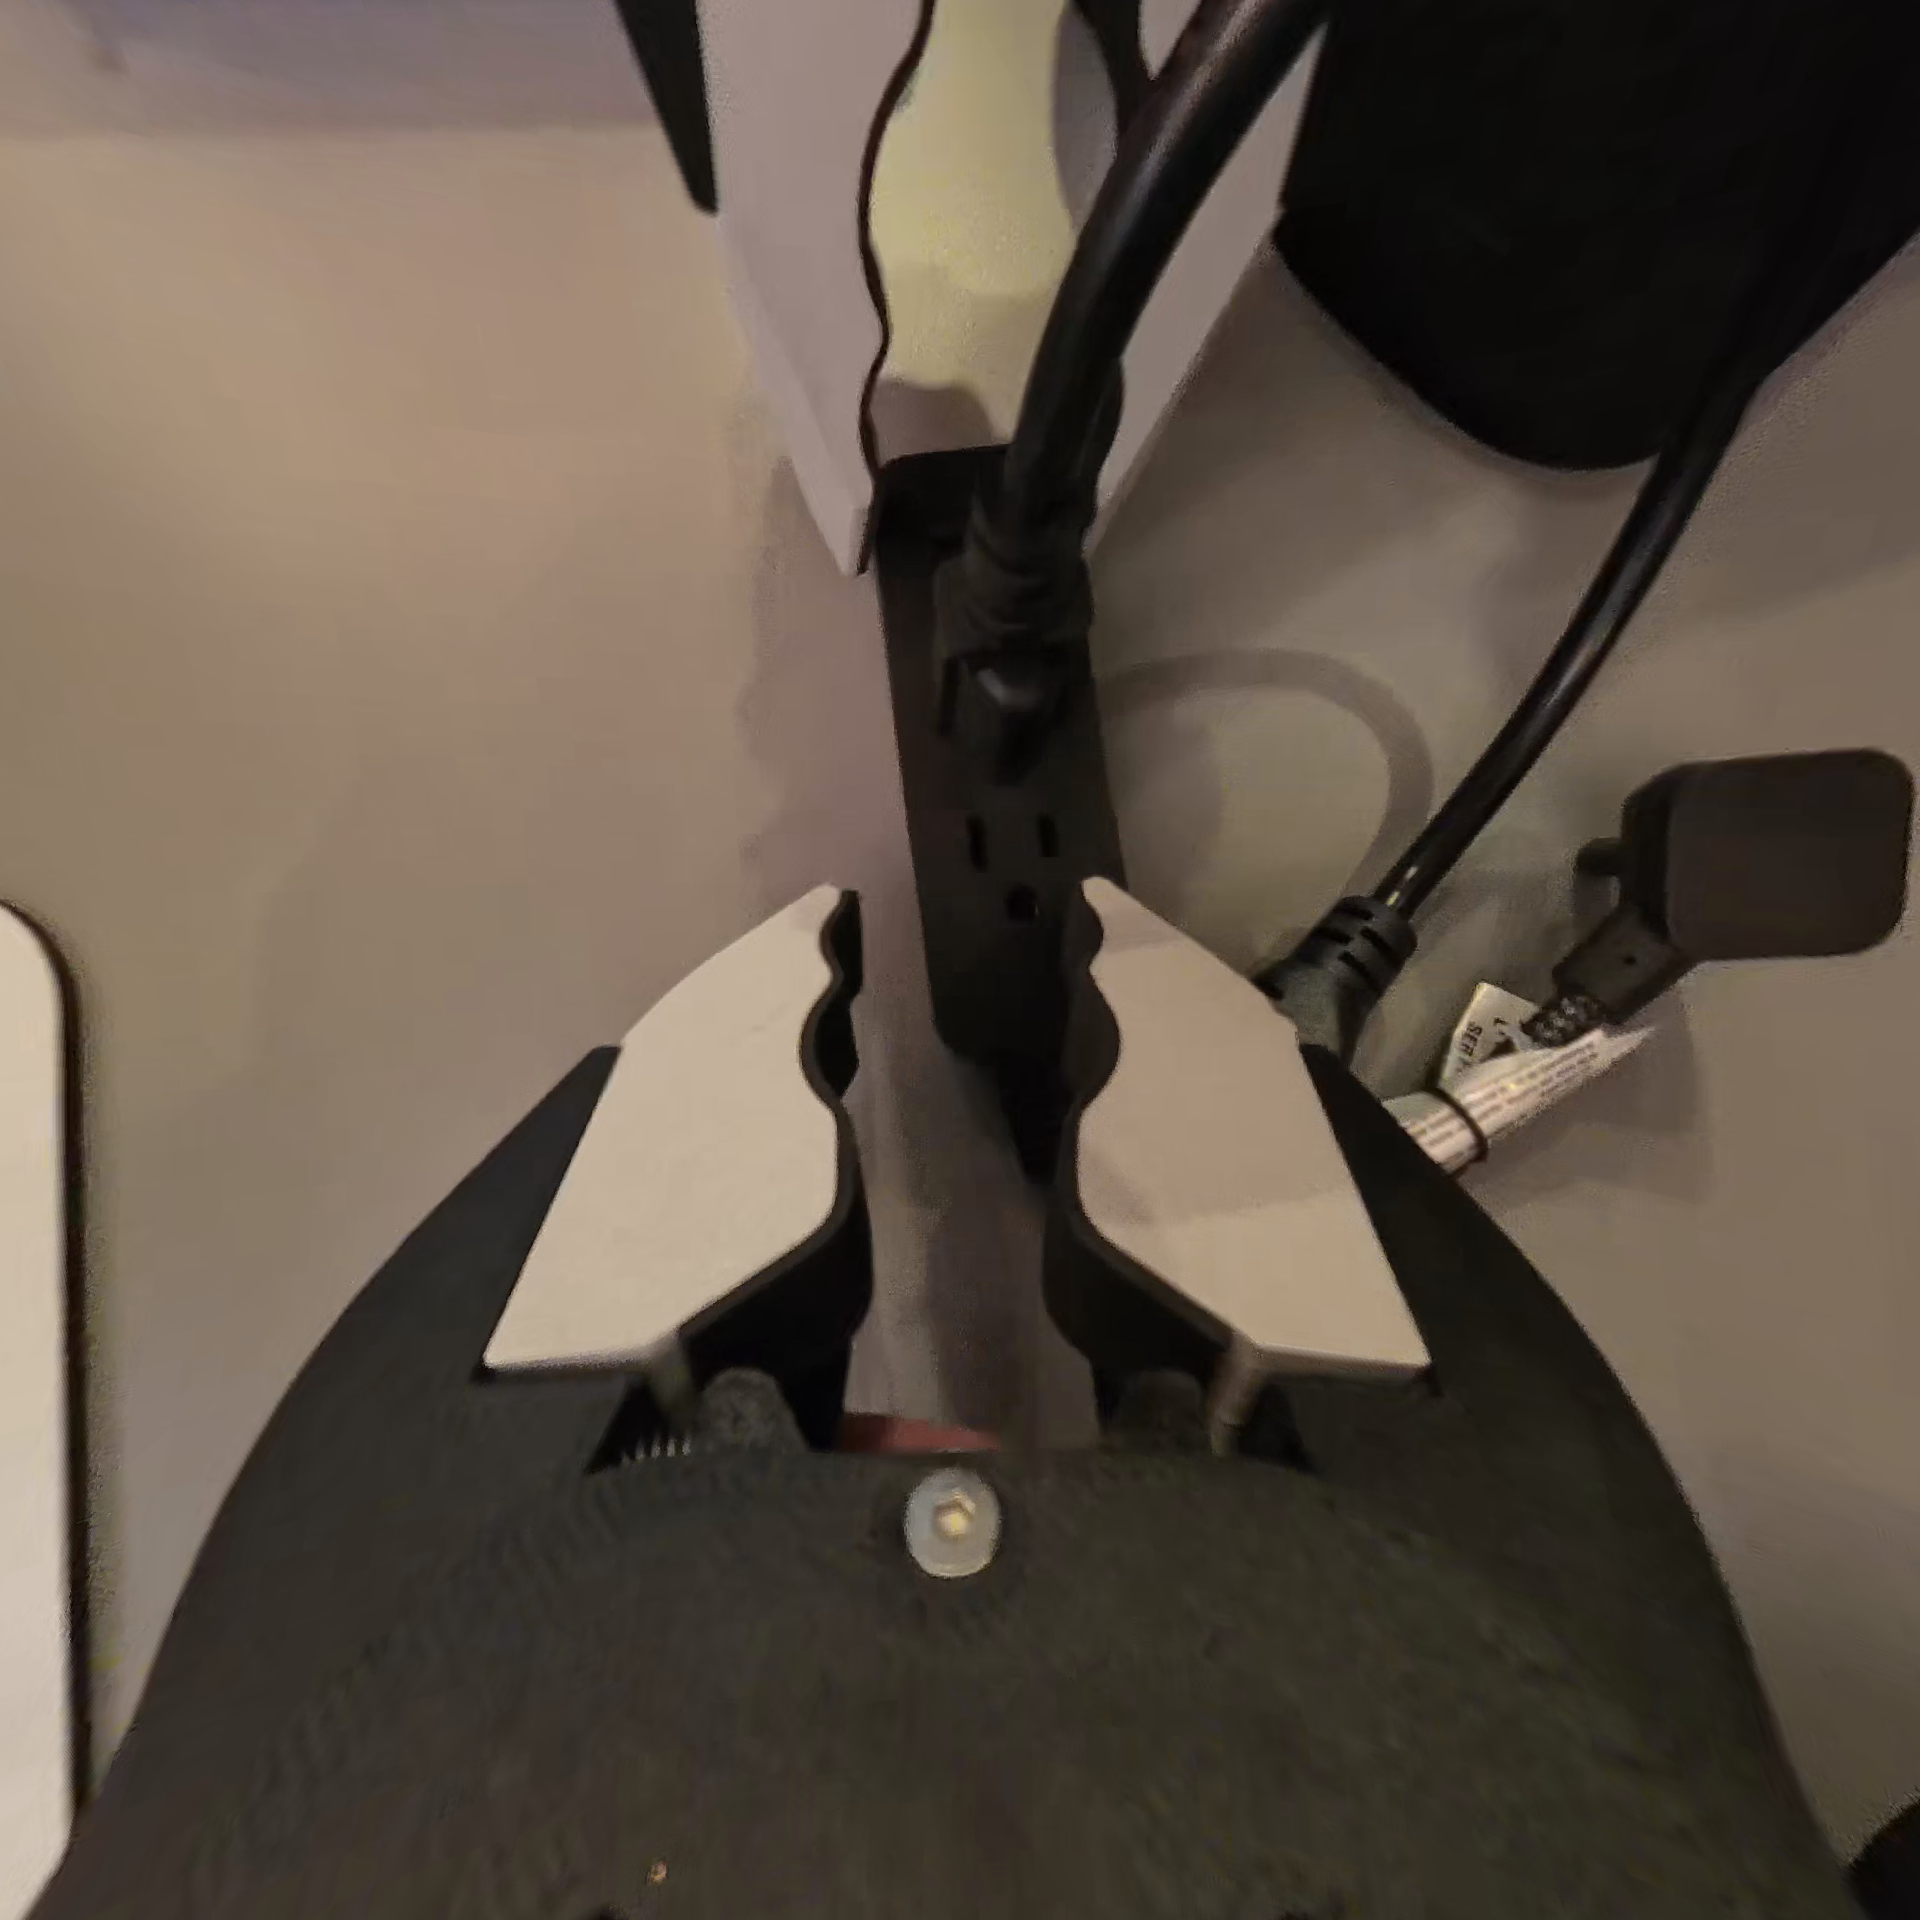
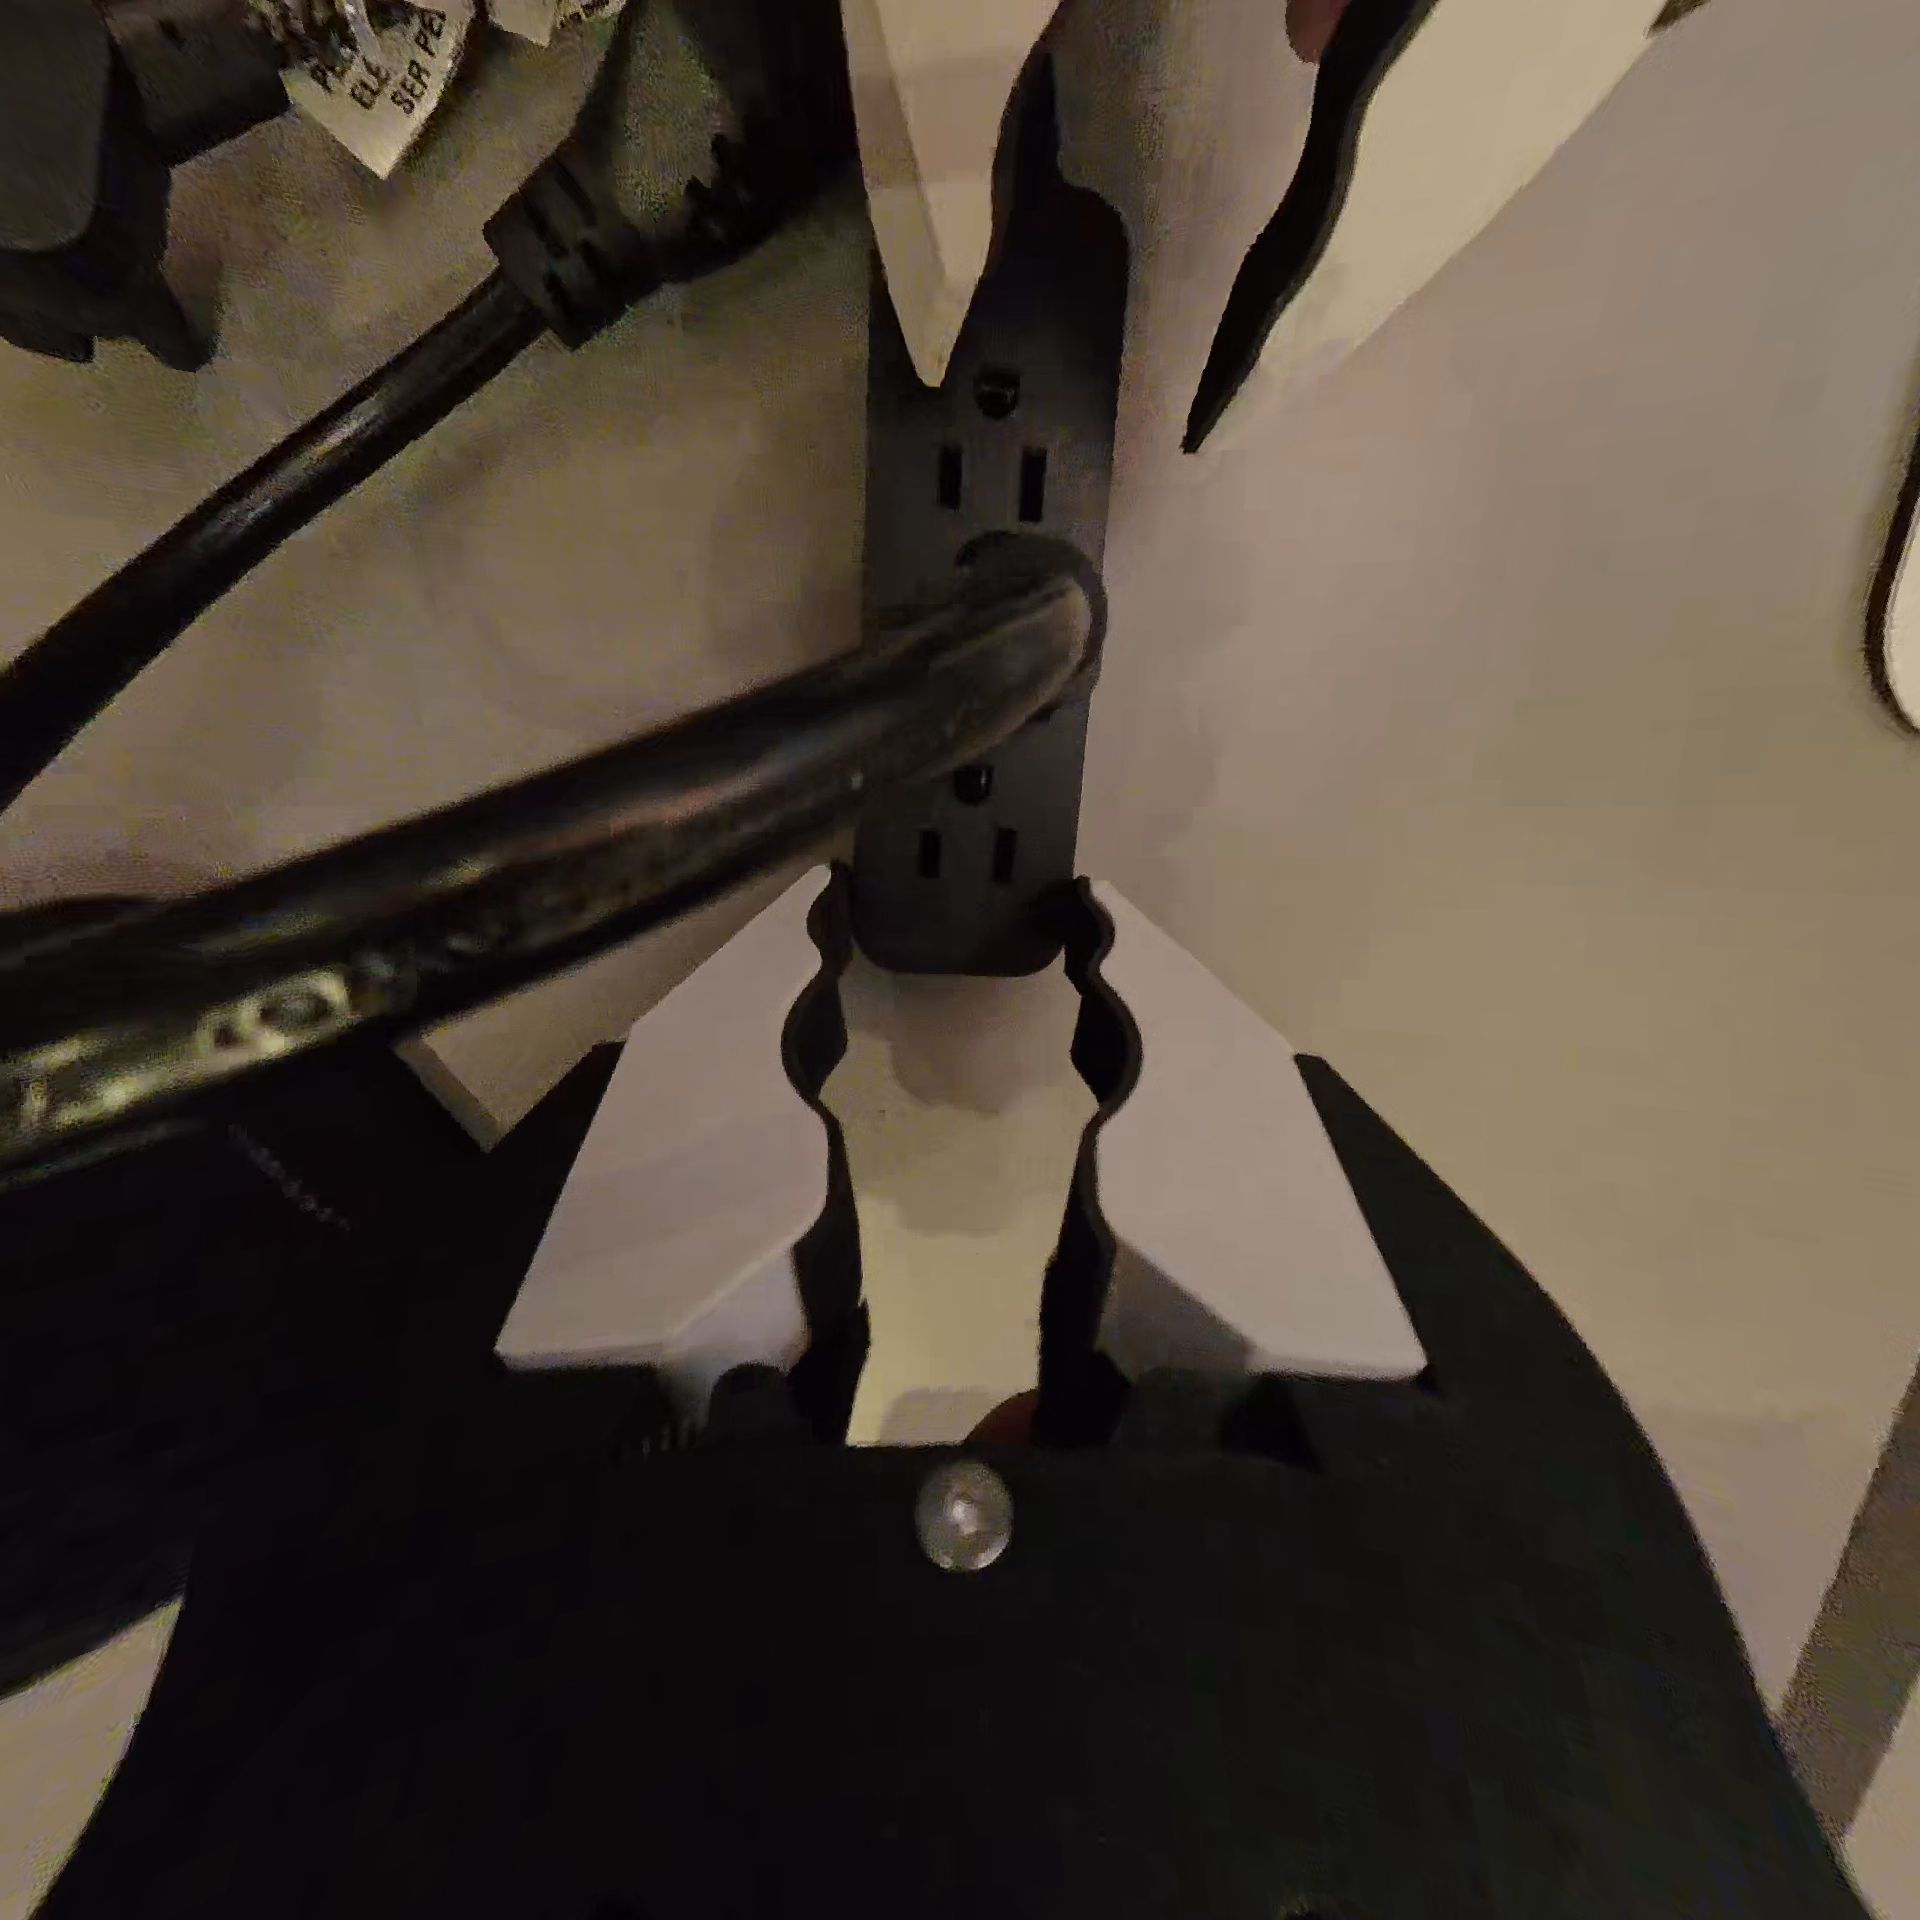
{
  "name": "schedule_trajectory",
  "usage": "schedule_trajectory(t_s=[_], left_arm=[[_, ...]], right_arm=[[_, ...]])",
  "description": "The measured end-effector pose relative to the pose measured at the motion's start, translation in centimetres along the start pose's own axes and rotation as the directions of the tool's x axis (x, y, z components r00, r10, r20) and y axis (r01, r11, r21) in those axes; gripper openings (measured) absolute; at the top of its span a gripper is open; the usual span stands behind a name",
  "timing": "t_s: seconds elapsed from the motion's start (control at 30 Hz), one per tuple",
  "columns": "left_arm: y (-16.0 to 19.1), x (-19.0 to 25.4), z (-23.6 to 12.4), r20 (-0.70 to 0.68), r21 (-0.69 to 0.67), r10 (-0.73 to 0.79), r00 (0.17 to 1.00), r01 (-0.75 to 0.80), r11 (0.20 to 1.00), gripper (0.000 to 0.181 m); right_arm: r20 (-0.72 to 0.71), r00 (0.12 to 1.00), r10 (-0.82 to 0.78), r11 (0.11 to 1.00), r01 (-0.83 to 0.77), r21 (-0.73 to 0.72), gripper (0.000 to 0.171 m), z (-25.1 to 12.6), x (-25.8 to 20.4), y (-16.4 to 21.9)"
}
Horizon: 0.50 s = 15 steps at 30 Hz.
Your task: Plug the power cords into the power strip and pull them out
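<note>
A black power strip [image 1: 997,831] lies on the pale table, seen end-on in both views [image 2: 1029,800]. One black plug [image 1: 1013,613] sits in a middle outlet [image 2: 1029,603], and its thick cord [image 2: 623,831] bends away to the side. My right gripper [image 2: 956,904] is shut on one end of the strip, its fingertips pressing both sides. My left gripper [image 1: 971,904] is open around the opposite end, with a gap on the left side. Each gripper's fingers show at the far end in the other view [image 1: 800,364] [image 2: 914,208].
A second black cord with a loose plug [image 1: 1340,956] [image 2: 582,260] lies beside the strip. A black adapter [image 1: 1766,862] with a braided cable and white tags [image 1: 1507,1081] lies further out. A dark round object [image 1: 1610,208] stands behind. A white flat thing [image 1: 31,1247] is at the left edge. My hands' fingertips stand some 8 cm from each other.
</note>
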State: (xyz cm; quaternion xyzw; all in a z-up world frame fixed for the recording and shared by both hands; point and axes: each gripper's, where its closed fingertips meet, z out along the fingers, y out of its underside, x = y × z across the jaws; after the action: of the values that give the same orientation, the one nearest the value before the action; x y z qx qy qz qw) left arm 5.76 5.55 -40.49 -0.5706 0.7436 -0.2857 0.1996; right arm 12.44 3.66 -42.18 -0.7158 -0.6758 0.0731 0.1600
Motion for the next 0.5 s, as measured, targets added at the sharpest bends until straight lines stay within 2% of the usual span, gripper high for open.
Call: schedule_trajectory(t_s=[0.13, 0.27, 0.4, 0.5], left_arm=[[0.1, 0.2, 0.1, -0.025, -0.006, -0.030, 0.999, 0.030, 1.000, 0.027], [0.5, -0.5, -0.1, -0.007, -0.012, -0.094, 0.996, 0.094, 0.995, 0.023], [0.7, -0.7, -0.1, 0.013, -0.037, -0.102, 0.995, 0.102, 0.994, 0.018], [0.7, -0.7, -0.1, 0.013, -0.040, -0.104, 0.994, 0.105, 0.994, 0.017]], right_arm=[[0.043, 0.991, -0.130, 0.991, 0.131, -0.027, 0.039, 0.4, 2.0, -0.3], [-0.015, 0.995, -0.102, 0.989, 0.100, -0.107, 0.049, -0.5, 4.5, 0.1], [-0.221, 0.973, 0.063, 0.988, -0.093, -0.126, 0.043, -5.7, 7.0, 1.6], [-0.308, 0.930, 0.200, 0.978, -0.209, 0.006, 0.038, -11.1, 6.2, 1.1]])
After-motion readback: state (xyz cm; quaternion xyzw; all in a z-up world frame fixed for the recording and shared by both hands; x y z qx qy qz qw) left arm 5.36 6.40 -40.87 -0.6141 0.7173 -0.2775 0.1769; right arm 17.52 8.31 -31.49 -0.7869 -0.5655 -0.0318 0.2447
